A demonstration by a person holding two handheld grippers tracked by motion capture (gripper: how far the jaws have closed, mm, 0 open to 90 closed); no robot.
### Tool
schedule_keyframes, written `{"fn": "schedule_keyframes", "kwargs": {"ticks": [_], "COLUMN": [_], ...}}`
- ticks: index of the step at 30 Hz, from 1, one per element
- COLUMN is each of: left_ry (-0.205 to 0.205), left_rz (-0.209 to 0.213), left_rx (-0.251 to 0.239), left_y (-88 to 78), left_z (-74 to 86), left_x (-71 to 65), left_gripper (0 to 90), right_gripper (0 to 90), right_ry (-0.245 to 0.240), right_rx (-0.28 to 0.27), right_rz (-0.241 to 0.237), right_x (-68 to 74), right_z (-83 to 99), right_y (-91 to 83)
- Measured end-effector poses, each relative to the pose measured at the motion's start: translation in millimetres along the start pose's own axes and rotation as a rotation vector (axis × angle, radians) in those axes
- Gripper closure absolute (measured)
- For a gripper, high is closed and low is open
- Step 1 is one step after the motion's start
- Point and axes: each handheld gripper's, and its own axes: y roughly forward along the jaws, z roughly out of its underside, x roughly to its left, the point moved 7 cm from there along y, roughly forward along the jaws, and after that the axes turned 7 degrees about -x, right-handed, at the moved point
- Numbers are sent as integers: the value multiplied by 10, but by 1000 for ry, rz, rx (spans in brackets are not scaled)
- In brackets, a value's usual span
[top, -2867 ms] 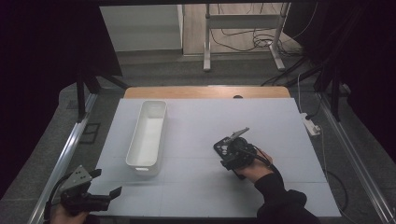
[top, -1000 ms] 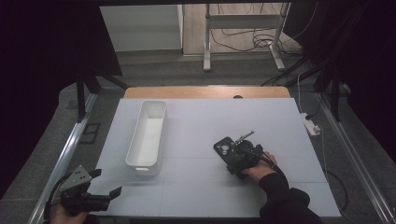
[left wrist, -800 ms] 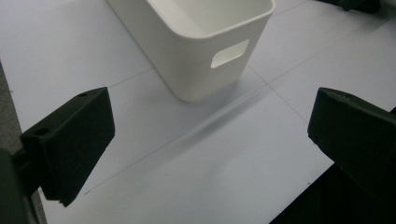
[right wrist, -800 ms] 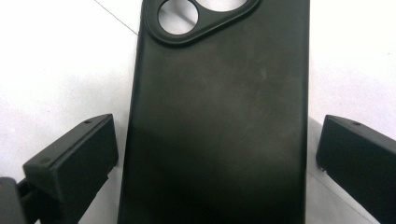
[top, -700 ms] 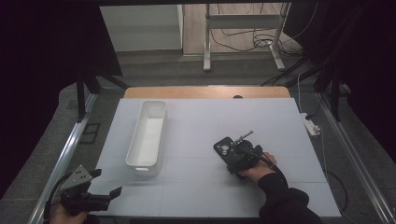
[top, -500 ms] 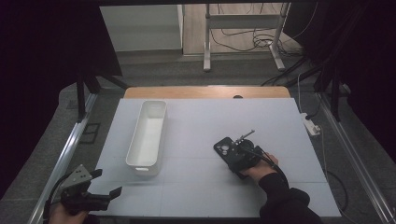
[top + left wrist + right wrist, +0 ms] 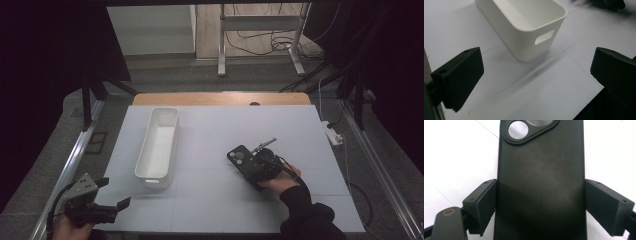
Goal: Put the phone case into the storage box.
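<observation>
Two grippers in high view: we see right gripper [image 7: 250,167] on black phone [image 7: 239,157] mid-desk [image 7: 210,210], left gripper [image 7: 107,207] idle near white bin [image 7: 157,142]. Left gripper view: fingers [image 7: 459,77] wide, nothing between. Right gripper view: fingers [image 7: 482,205] have just been closing, now pressing phone [image 7: 541,182] edges. Grasp step; next probably lift, carry to bin.

The table [image 7: 220,97] has a wooden far edge and a pale grey mat [image 7: 300,130] over its top. Dark curtains [image 7: 50,50] hang at both sides. The floor [image 7: 165,70] is grey carpet. Beyond the far edge stand a metal stand [image 7: 260,22], cables [image 7: 260,42] and a pale wall [image 7: 150,30]. A power strip [image 7: 333,135] lies off the right edge.
</observation>
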Motion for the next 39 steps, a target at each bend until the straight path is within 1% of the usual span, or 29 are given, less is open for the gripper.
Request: {"fn": "schedule_keyframes", "kwargs": {"ticks": [2,6,8,10,13,16,18,21,23,25,27,31,32,33,37,39], "left_ry": [5,6,11,10,8,21,27,30,36,45,49,69,69,73,87,91], "left_rz": [4,20,19,33,42,53,65,86,91,96,115,140,140,149,197,214], "left_rx": [5,2,0,-14,-21,-24,-45,-60,-60,-61,-63,-69,-69,-70,-105,-113], "left_y": [14,45,56,72,87,106,117,145,168,202,248,335,335,357,424,452], "left_z": [-21,-63,-94,-149,-189,-248,-296,-376,-410,-445,-483,-562,-562,-588,-705,-755], "left_x": [-13,-37,-40,-47,-47,-56,-66,-86,-98,-111,-138,-195,-195,-216,-297,-327], "left_gripper": [0,0,0,0,0,0,0,0,0,0,0,0,0,0,0,0], "right_gripper": [143,143,143,144,145,145,146,145,145,145,145,145,145,145,145,144], "right_ry": [-11,-24,-30,-41,-45,-47,-50,-57,-59,-62,-67,-72,-72,-77,-80,-74], "right_rx": [-19,-39,-48,-64,-80,-98,-118,-143,-157,-168,-181,-211,-211,-217,-236,-256], "right_rz": [-6,-17,-22,-25,-30,-35,-45,-52,-66,-68,-76,-88,-88,-90,-101,-112], "right_x": [23,55,77,100,118,131,136,140,159,169,182,193,193,193,202,206], "right_z": [-18,-30,-37,-47,-56,-66,-76,-86,-85,-84,-82,-69,-69,-63,-28,-16], "right_y": [-33,-78,-107,-141,-173,-220,-261,-318,-360,-389,-431,-517,-517,-535,-609,-653]}}
